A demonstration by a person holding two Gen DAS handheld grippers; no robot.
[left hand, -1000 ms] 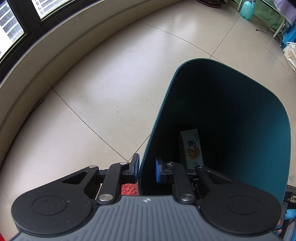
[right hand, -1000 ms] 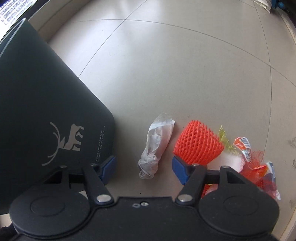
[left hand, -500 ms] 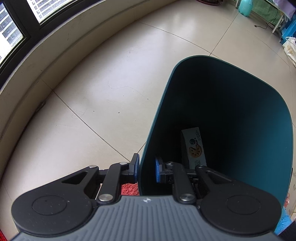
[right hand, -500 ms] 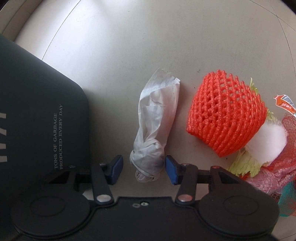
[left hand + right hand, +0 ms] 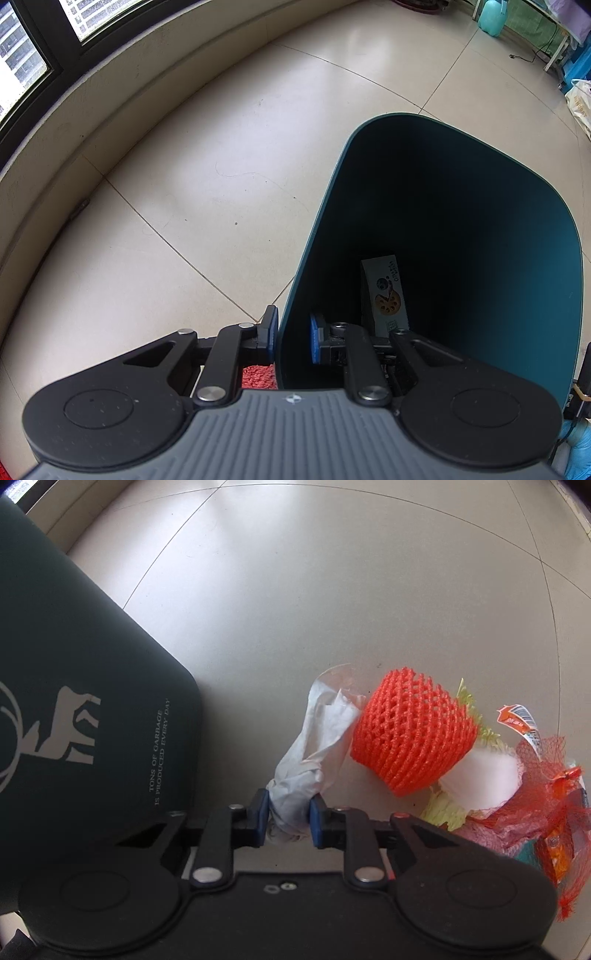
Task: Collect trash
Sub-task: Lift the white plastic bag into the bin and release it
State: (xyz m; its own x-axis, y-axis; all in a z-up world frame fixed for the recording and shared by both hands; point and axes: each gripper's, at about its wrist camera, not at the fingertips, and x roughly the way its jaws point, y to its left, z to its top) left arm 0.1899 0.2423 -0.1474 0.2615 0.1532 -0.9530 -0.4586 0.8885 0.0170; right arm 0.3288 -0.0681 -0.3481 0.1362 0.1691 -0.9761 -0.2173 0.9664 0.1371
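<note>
My left gripper (image 5: 292, 339) is shut on the near wall of a dark green trash bin (image 5: 461, 206), one finger inside and one outside. A printed carton (image 5: 386, 295) lies in the bin. In the right wrist view the same bin (image 5: 74, 709) stands at the left, with a deer logo. My right gripper (image 5: 286, 818) is shut on the knotted end of a crumpled white paper wad (image 5: 317, 746), which is lifted off the floor. An orange foam net (image 5: 410, 734) lies just right of the wad.
Right of the net lies a heap of trash: a white foam piece (image 5: 480, 779), yellow-green shreds, red mesh bag (image 5: 554, 782) and wrappers. A red cloth (image 5: 258, 376) shows under my left gripper. A low wall with windows (image 5: 74, 92) curves along the left. Furniture stands far right.
My right gripper has closed on the paper wad's knotted end and drawn up from the floor with it. The left gripper keeps its hold on the bin wall.
</note>
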